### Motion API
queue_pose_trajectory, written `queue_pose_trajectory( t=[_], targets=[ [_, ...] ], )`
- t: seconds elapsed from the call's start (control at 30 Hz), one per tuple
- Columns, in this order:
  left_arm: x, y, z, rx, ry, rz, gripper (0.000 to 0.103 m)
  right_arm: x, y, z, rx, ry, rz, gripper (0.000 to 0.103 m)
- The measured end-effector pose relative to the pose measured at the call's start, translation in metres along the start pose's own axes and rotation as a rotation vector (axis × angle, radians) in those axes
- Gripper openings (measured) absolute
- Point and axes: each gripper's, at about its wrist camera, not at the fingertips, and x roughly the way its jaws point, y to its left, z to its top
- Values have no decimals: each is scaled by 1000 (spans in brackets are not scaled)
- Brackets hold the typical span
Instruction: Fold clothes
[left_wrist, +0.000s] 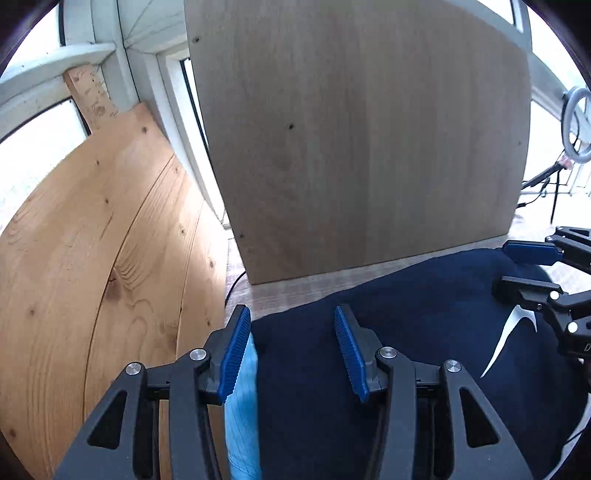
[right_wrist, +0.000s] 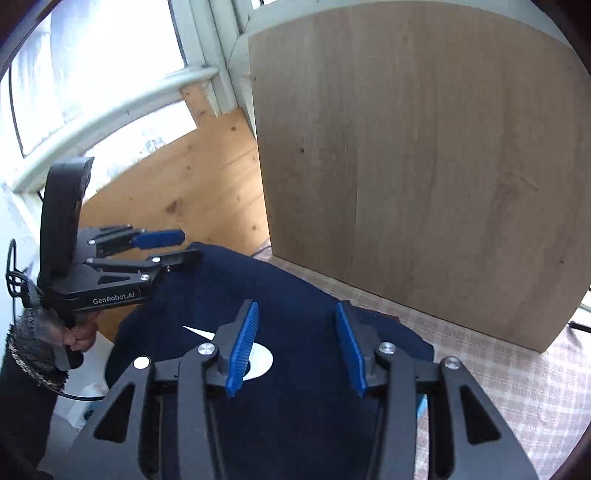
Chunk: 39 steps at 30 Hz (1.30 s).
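Note:
A navy garment with a white logo lies spread on the checked tablecloth. My left gripper hangs over its left edge with jaws apart, and nothing is pressed between its blue pads. A light blue strip shows beside its left finger. In the right wrist view my right gripper stands open above the navy garment, near the white logo. The left gripper is seen there at the garment's far left corner, held by a hand. The right gripper also appears open at the garment's right side.
A tall upright wooden panel stands close behind the garment. Pine boards lean against the window frame on the left. The checked tablecloth extends to the right. A ring light on a stand is at far right.

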Motion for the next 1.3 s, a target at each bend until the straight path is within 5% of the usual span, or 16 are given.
queue_pose_trajectory(
  t=[0.1, 0.2, 0.3, 0.53, 0.67, 0.77, 0.93, 1.13, 1.3],
  targets=[
    [-15, 11, -1, -57, 1, -8, 41, 20, 9, 7, -17, 66, -71, 44],
    [-62, 10, -12, -68, -94, -83, 44, -25, 18, 5, -3, -15, -26, 44],
    [-81, -11, -30, -16, -105, -163, 45, -59, 36, -9, -24, -49, 35, 45],
    [-11, -43, -41, 63, 35, -182, 49, 8, 56, -43, -81, 91, -54, 48],
    [14, -30, -29, 14, 58, -237, 52, 37, 29, -33, 9, 132, 9, 49],
    [14, -29, -35, 17, 44, -242, 53, 49, 35, -33, -24, 131, -25, 49],
    [-35, -20, -48, -12, 19, -230, 51, 19, 25, -33, -4, 143, 2, 49],
    [-114, -10, -86, -48, -71, -202, 56, -65, 24, -42, 31, 20, 15, 51],
    [-98, -38, -126, -4, 35, -245, 56, -64, 47, -76, 34, 50, 33, 54]
  ],
)
